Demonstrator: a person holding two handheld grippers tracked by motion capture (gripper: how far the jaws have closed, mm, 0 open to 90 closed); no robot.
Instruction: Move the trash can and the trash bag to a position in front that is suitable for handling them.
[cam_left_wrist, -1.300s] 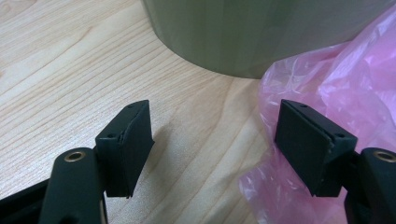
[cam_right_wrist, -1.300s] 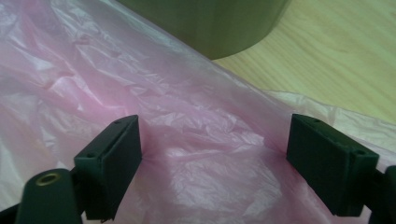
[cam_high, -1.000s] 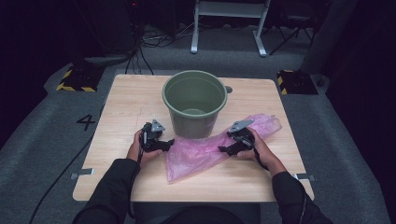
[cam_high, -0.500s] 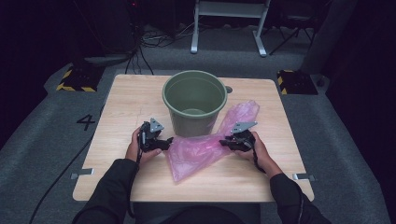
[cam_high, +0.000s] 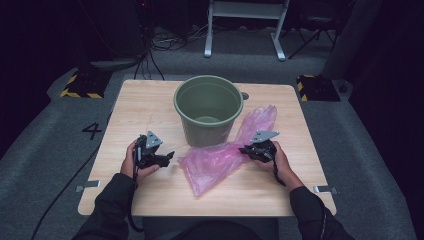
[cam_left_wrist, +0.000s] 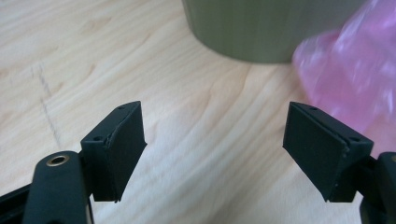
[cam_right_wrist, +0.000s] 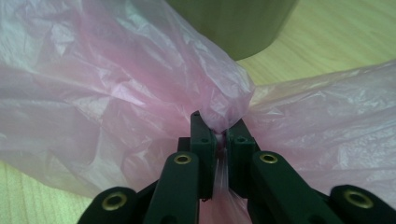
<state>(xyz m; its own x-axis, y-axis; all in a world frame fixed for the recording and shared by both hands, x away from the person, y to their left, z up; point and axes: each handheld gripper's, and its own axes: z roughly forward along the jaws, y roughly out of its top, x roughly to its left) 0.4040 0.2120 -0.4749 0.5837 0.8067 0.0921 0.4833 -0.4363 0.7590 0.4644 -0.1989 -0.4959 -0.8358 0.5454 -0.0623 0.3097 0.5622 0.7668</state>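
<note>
A thin pink plastic bag (cam_high: 215, 162) lies crumpled on the wooden table (cam_high: 145, 110), in front of an empty green bucket (cam_high: 207, 107). My right gripper (cam_high: 246, 149) sits at the bag's right side. Its jaws have just been closing and are now shut on a pinched fold of the pink bag (cam_right_wrist: 116, 79), as the right gripper (cam_right_wrist: 219, 126) view shows, with the bucket (cam_right_wrist: 233, 23) just behind. My left gripper (cam_high: 169, 156) is open, a little left of the bag and apart from it. In the left gripper (cam_left_wrist: 212, 126) view only bare wood lies between the jaws, with the bag (cam_left_wrist: 350, 74) off to the right.
The bucket (cam_left_wrist: 261, 28) stands at the table's middle back. Bare wood lies left of it and along the front edge. Grey carpet, cables and a white metal stand (cam_high: 245, 25) lie beyond the table.
The right gripper has shut on the bag and bunched it up toward the right. The left gripper has pulled left, away from the bag's edge, and risen slightly.
</note>
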